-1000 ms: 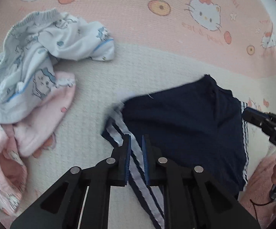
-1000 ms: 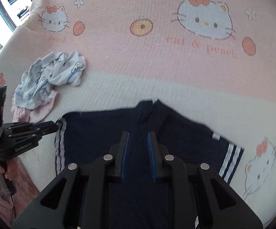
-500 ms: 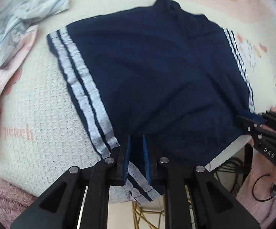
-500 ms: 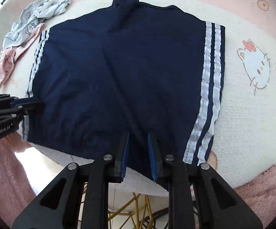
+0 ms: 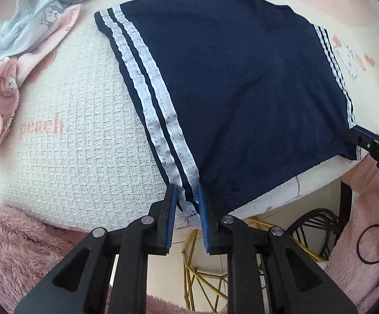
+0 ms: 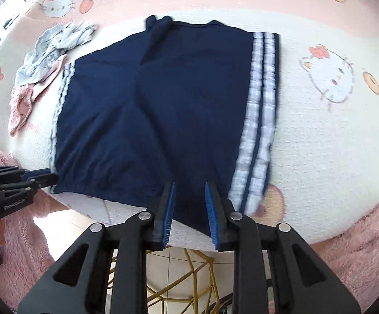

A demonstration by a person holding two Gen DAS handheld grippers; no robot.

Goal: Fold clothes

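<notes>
Navy shorts with white side stripes lie spread flat on the blanket, their near hem at the table's front edge. My left gripper points down at the striped near corner. Its jaws are opening, and the corner lies loose between the blue pads. The right wrist view shows the same shorts. My right gripper straddles the navy hem beside the other stripes; its jaws are opening too, with cloth between the pads but not pinched. Each gripper appears in the other's view: right gripper, left gripper.
A crumpled pile of light blue and pink clothes lies at the far left, also visible as a clothes pile. A cartoon-cat blanket covers the table. Pink fluffy sleeves flank the front edge. A gold wire frame stands below.
Both grippers drew the shorts toward the near table edge, and the shorts went from bunched to flat. Both pairs of jaws now stand wider than before.
</notes>
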